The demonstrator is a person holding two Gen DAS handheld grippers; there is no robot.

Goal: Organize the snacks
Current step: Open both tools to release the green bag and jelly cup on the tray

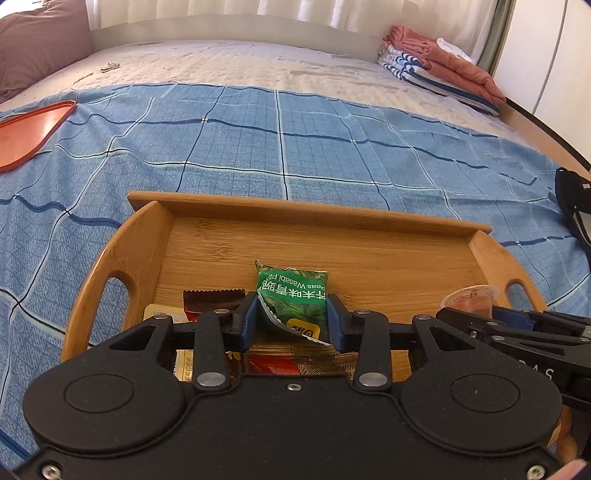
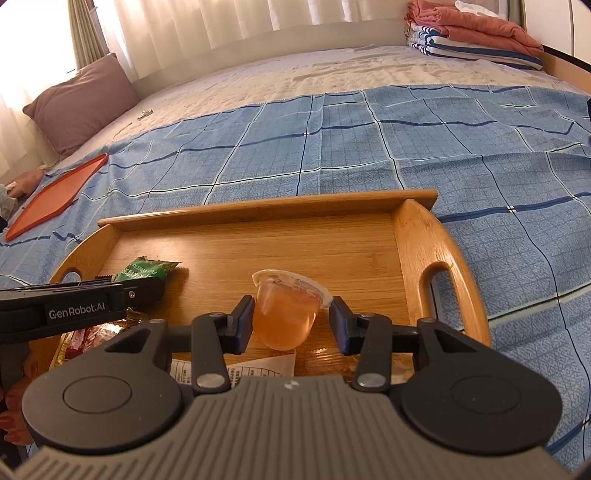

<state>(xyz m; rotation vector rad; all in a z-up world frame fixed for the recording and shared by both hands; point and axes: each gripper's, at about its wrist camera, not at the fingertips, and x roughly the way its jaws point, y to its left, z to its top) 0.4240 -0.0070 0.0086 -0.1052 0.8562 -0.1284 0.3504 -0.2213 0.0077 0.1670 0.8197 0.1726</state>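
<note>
A blue checked blanket (image 2: 369, 155) covers the bed; brown pillow (image 2: 81, 103) and orange tray (image 2: 55, 199) left, folded laundry (image 2: 476, 33) far right

You are working in a home bedroom: a bed (image 2: 332, 74) with a blue checked sheet (image 2: 369, 147), a mauve pillow (image 2: 81, 99), folded blankets (image 2: 476, 33) and curtains (image 2: 207, 26).

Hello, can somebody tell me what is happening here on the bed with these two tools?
A person is sorting snacks over a bamboo tray on a blue checked bedspread. The left gripper is shut on a green wasabi peas packet. The right gripper brackets an orange jelly cup, with a small gap at its lid, so the grip is uncertain. More wrapped snacks lie at the tray's near edge. An orange tray sits off to the left.
</note>
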